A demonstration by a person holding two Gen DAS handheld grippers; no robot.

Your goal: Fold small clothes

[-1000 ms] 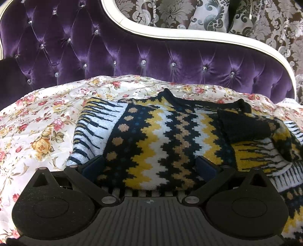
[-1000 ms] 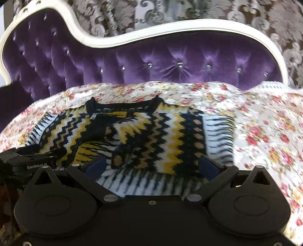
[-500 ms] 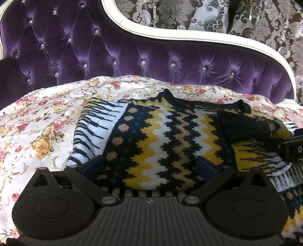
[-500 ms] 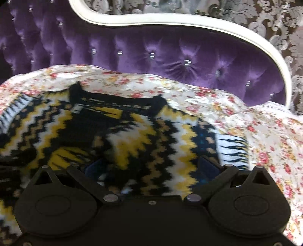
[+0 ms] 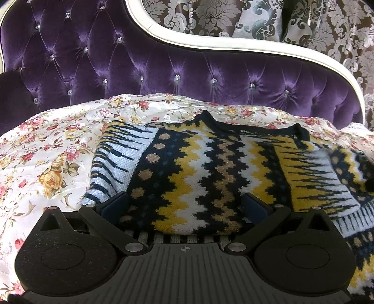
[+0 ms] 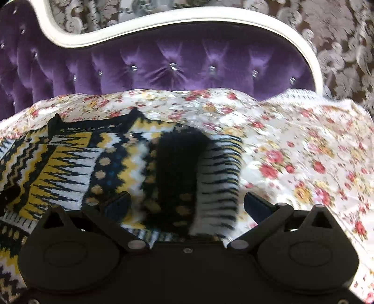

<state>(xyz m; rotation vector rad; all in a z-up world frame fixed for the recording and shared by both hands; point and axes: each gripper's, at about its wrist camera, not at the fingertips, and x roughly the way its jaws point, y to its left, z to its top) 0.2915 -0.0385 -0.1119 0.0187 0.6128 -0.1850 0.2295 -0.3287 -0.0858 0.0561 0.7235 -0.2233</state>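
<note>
A knitted sweater (image 5: 198,177) in navy, yellow and white zigzags lies flat on a floral bedspread (image 5: 51,149), collar toward the headboard. My left gripper (image 5: 184,205) is open, and the sweater's near hem lies between its wide-apart fingers (image 5: 114,203). One striped sleeve (image 5: 313,177) lies folded over the body on the right. In the right wrist view my right gripper (image 6: 187,205) is open over the sweater's (image 6: 121,168) right edge, where a striped white band (image 6: 219,177) meets the bedspread (image 6: 303,152). That view is blurred.
A purple tufted headboard (image 5: 163,67) with a white frame stands behind the bed, in front of patterned grey wallpaper (image 5: 210,14). Bare floral bedspread stretches left of the sweater and, in the right wrist view, to its right.
The right gripper has swung from the sweater's middle to its right edge. The sleeve that was bunched on the body now lies flatter. The left gripper has stayed put.
</note>
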